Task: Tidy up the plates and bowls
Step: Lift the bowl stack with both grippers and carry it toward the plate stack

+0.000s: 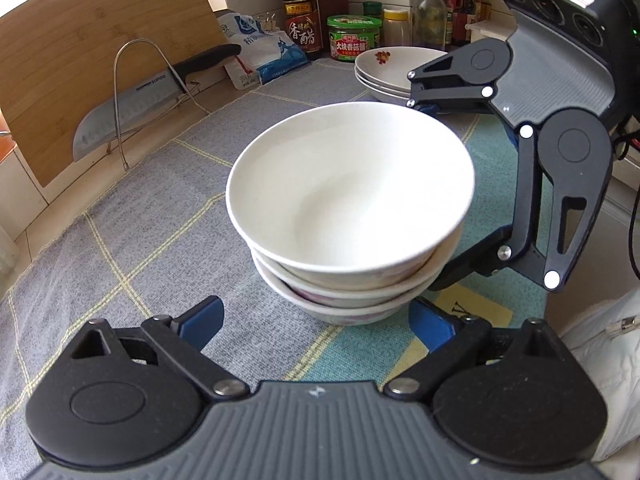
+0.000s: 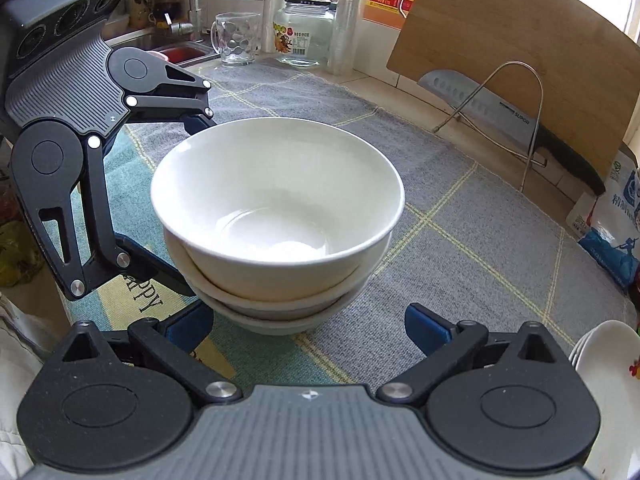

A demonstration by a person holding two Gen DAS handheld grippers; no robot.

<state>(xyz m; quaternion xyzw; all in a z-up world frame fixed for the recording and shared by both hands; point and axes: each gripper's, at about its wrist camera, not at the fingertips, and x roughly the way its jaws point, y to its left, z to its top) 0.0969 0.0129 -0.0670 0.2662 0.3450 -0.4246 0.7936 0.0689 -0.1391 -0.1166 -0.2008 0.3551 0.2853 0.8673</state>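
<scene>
White bowl stack [image 1: 348, 216] on the mat [image 1: 152, 216], its base hidden by nesting. Your left gripper [image 1: 316, 324] gapes wide, empty, stack at 12 o'clock. Your right gripper [image 2: 308, 328] likewise. Plates [image 1: 388, 68] at 1 o'clock, partly covered by the right gripper.

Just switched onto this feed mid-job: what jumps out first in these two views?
A stack of white bowls stands in the middle of the grey checked cloth, and both grippers flank it wide open: the left gripper near the stack's base, the right gripper on the other side. Behind, a pile of white plates sits near the bottles, and a knife rests in a wire rack against a wooden cutting board.
</scene>
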